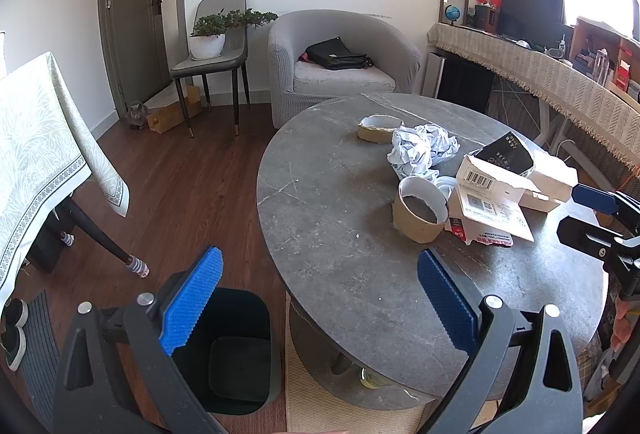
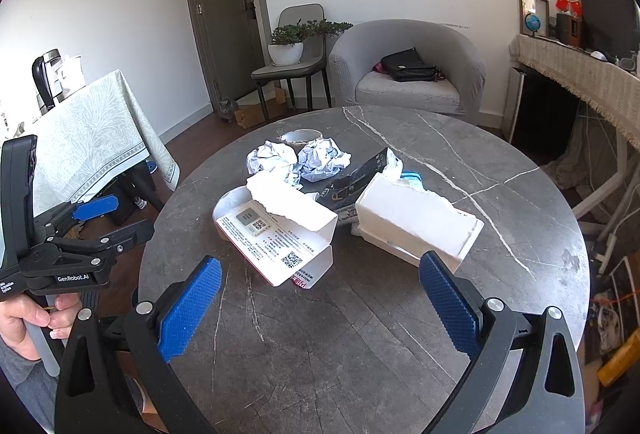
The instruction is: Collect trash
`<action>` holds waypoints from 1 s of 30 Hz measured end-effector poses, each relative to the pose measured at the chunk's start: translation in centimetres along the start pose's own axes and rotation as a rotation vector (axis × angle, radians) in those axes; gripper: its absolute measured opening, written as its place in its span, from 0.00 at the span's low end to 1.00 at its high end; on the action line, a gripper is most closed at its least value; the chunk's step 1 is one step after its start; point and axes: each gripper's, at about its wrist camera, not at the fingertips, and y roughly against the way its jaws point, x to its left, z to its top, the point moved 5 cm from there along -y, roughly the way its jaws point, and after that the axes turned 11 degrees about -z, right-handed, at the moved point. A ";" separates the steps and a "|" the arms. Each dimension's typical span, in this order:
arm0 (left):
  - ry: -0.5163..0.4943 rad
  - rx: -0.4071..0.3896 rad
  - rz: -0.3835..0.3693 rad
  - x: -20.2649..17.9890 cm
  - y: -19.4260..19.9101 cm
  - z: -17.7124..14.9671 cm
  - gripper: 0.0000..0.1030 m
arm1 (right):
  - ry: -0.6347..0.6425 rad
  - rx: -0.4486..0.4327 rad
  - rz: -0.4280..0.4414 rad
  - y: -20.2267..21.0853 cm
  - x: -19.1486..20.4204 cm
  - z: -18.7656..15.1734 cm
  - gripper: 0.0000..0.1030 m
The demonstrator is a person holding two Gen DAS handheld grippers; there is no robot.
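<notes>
Left wrist view: left hand-held gripper spread wide, empty, above bench edge; bin on floor below; cardboard ring light, liable to roll off.
Right wrist view: right hand-held gripper wide open, empty; torn boxes and crumpled paper mid-bench, overlapping, liable to drag neighbours or crush.

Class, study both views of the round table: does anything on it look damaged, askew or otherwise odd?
Yes. The white boxes are torn open with ragged edges and lie askew. Behind them sit crumpled paper balls, and two empty tape cores stand among them. All of it clusters on the table; none has spilled to the floor.
</notes>
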 end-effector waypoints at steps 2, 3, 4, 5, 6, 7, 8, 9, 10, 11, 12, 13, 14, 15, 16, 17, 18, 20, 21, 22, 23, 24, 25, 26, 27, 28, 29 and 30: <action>0.006 0.001 0.001 0.2 -0.1 0.0 0.97 | 0.001 -0.004 0.004 0.1 0.1 0.2 0.97; 0.008 0.001 0.001 0.3 -0.1 0.0 0.97 | 0.002 -0.005 0.004 0.1 0.1 0.2 0.97; 0.009 0.000 0.003 0.3 0.0 0.0 0.97 | 0.004 -0.005 0.005 0.0 0.2 0.3 0.97; 0.010 -0.001 0.005 0.4 -0.1 0.1 0.97 | 0.004 -0.006 0.006 0.1 0.3 0.3 0.97; 0.011 -0.002 0.005 0.4 -0.1 0.1 0.97 | 0.005 -0.005 0.007 0.1 0.4 0.3 0.97; 0.012 -0.002 0.005 0.4 -0.1 0.1 0.97 | 0.007 -0.005 0.007 0.1 0.4 0.2 0.97; 0.013 -0.002 0.005 0.5 -0.2 0.1 0.97 | 0.009 -0.003 0.008 0.1 0.4 0.2 0.97; 0.013 -0.001 0.005 0.5 -0.2 0.1 0.97 | 0.010 -0.003 0.007 0.1 0.4 0.1 0.97; 0.013 -0.002 0.004 0.5 -0.2 0.1 0.97 | 0.010 -0.002 0.005 0.1 0.4 0.1 0.97; 0.013 -0.002 0.004 0.5 -0.2 0.1 0.97 | 0.008 -0.001 0.005 0.1 0.3 0.1 0.97; 0.014 -0.001 0.004 0.5 -0.2 0.1 0.97 | 0.006 -0.001 0.003 0.1 0.2 0.1 0.97; 0.014 0.000 0.003 0.5 -0.2 0.1 0.97 | 0.004 -0.001 0.003 0.0 0.0 0.0 0.97; 0.015 0.001 0.001 0.5 -0.2 0.1 0.97 | 0.001 0.000 0.003 0.0 0.0 0.0 0.97; 0.014 0.001 0.000 0.5 -0.2 0.1 0.97 | -0.001 0.000 0.003 0.0 -0.1 -0.1 0.97; 0.013 0.001 0.000 0.4 -0.3 0.1 0.97 | -0.002 0.001 0.002 0.0 -0.1 -0.1 0.97; 0.013 0.001 0.000 0.4 -0.3 0.1 0.97 | 0.000 0.002 0.002 0.0 -0.2 -0.1 0.97; 0.012 0.001 0.001 0.3 -0.3 0.1 0.97 | 0.001 0.002 0.002 0.0 -0.2 -0.1 0.97; 0.012 0.000 0.003 0.4 -0.2 0.1 0.97 | 0.002 0.003 0.002 -0.1 -0.2 -0.1 0.97; 0.013 0.001 0.004 0.4 -0.3 0.1 0.97 | 0.003 0.004 0.002 -0.1 -0.2 -0.1 0.97; 0.016 0.002 0.003 0.4 -0.3 0.1 0.97 | 0.003 0.004 0.001 -0.2 -0.2 -0.2 0.97; 0.019 0.002 0.003 0.5 -0.3 0.1 0.97 | 0.002 0.004 0.001 -0.2 -0.2 -0.2 0.97; 0.020 0.002 0.002 0.5 -0.3 0.1 0.97 | 0.002 0.003 0.002 -0.2 -0.1 -0.2 0.97; 0.019 0.002 0.003 0.5 -0.2 0.1 0.97 | 0.003 0.003 0.001 -0.2 -0.1 -0.2 0.97; 0.019 0.002 0.002 0.5 -0.2 0.1 0.97 | 0.003 0.003 0.001 -0.2 -0.1 -0.2 0.97; 0.019 0.001 0.003 0.5 -0.2 0.1 0.97 | 0.004 0.003 0.002 -0.2 -0.1 -0.2 0.97; 0.020 0.003 0.002 0.5 -0.2 0.1 0.97 | 0.004 0.003 0.002 -0.2 -0.1 -0.2 0.97; 0.020 0.004 0.001 0.5 -0.2 0.1 0.97 | 0.005 0.003 0.002 -0.2 -0.1 -0.2 0.97; 0.021 0.005 0.000 0.6 -0.2 0.1 0.97 | 0.006 0.004 0.002 -0.3 -0.1 -0.2 0.97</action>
